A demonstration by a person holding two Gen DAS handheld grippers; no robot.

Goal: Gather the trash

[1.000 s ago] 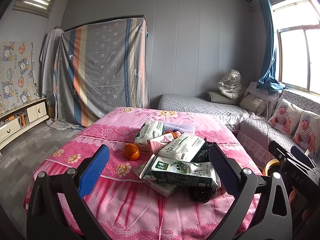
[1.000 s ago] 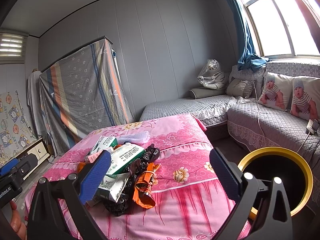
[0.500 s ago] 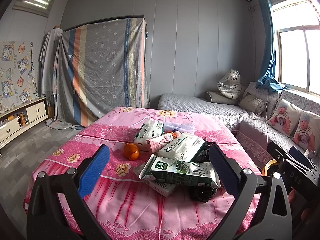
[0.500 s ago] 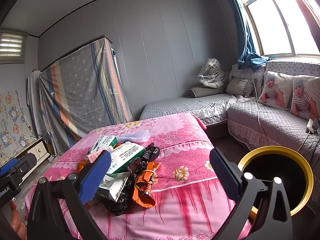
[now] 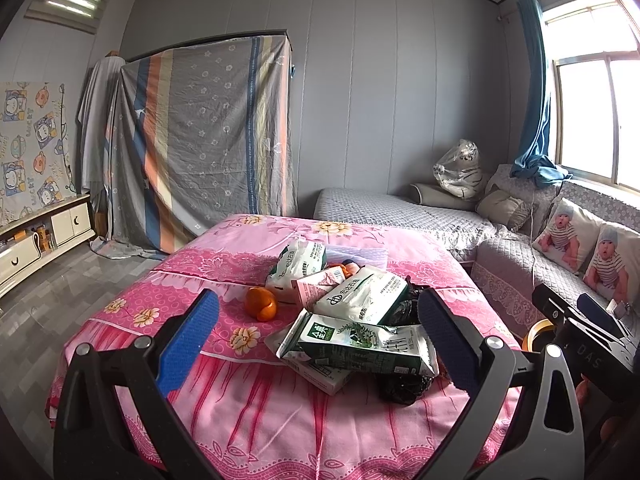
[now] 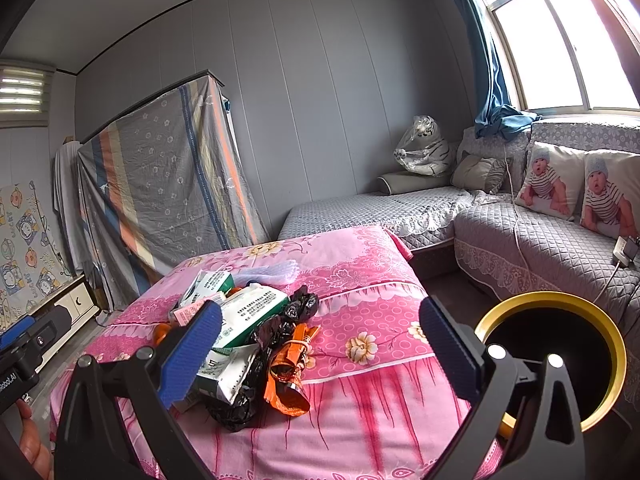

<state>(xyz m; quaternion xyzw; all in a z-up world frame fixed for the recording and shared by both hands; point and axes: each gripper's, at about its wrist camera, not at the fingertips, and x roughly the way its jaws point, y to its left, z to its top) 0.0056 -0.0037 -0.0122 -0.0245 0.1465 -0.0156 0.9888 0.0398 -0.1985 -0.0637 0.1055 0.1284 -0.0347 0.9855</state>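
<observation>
A heap of trash lies on the pink flowered table [image 5: 280, 420]: a green-and-white milk carton [image 5: 360, 344], white tissue packs [image 5: 360, 294], a pink carton [image 5: 316, 284], crumpled black plastic [image 5: 400, 388] and orange peel [image 5: 260, 303]. My left gripper [image 5: 314, 338] is open, hovering just short of the heap. In the right wrist view the same heap shows an orange wrapper [image 6: 288, 372] and black plastic [image 6: 280, 320]. My right gripper [image 6: 320, 352] is open and empty, in front of the table. A black bin with a yellow rim [image 6: 616, 344] stands at the right.
A grey quilted sofa [image 6: 540, 236] with baby-print cushions [image 6: 552, 178] runs along the right wall under the window. A striped sheet [image 5: 200, 140] covers furniture at the back. A low white cabinet [image 5: 40, 236] sits at the left. A hand [image 6: 32, 444] holds the left gripper.
Both views have shifted only slightly; the right gripper edged a little toward the table. Both grippers stay open and nothing on the table moved.
</observation>
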